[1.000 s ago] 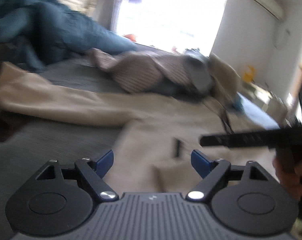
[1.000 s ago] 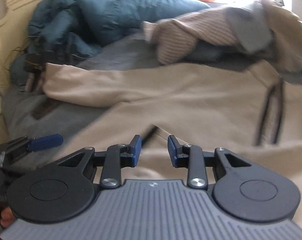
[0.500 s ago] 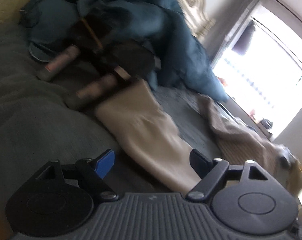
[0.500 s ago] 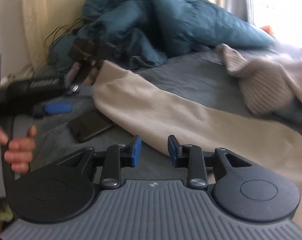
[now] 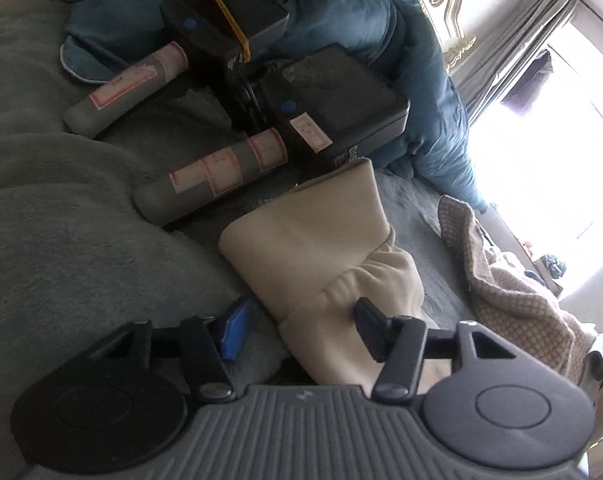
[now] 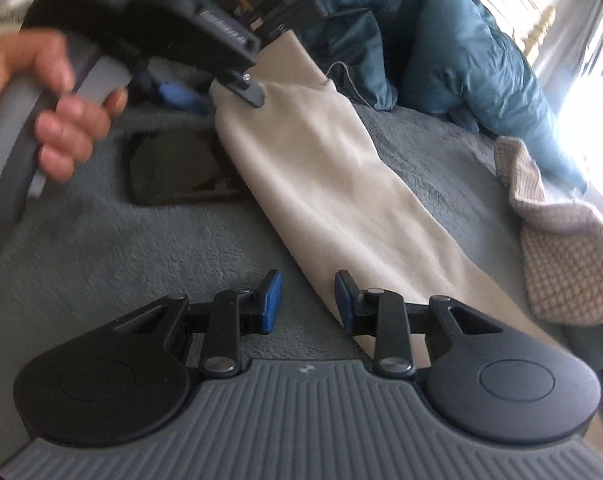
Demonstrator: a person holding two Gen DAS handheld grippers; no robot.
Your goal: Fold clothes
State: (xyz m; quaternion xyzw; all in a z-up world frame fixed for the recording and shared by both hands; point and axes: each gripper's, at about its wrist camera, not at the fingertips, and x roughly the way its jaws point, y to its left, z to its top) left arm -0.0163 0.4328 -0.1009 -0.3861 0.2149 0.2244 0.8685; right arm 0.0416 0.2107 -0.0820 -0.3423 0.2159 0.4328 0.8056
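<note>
Beige garment [image 5: 313, 240] lies stretched along the grey bedspread [image 5: 61, 240], its cuffed end near two black devices with taped grey handles [image 5: 229, 168]; left gripper [image 5: 301, 330] is at that cuffed end, jaws have just been closing, the cloth bunched between them; its dark right finger presses into the fabric, the blue pad [image 5: 233, 332] on the other side sits on the bedspread just beside the garment edge, so I cannot tell whether the cloth is clamped yet; in the right wrist view the person's hand [image 6: 57, 96] grips the left gripper's grey handle, its finger touching the garment's far end; right gripper [image 6: 307, 300] sits lower along the same garment [image 6: 341, 184], jaws narrow with a gap, garment edge lying between the blue pads, not visibly pinched; dark phone [image 6: 173, 172] lies flat beside the garment; blue duvet [image 6: 441, 40] is piled behind; a checked knit [image 6: 561, 240] lies at right, apart from the beige piece.
</note>
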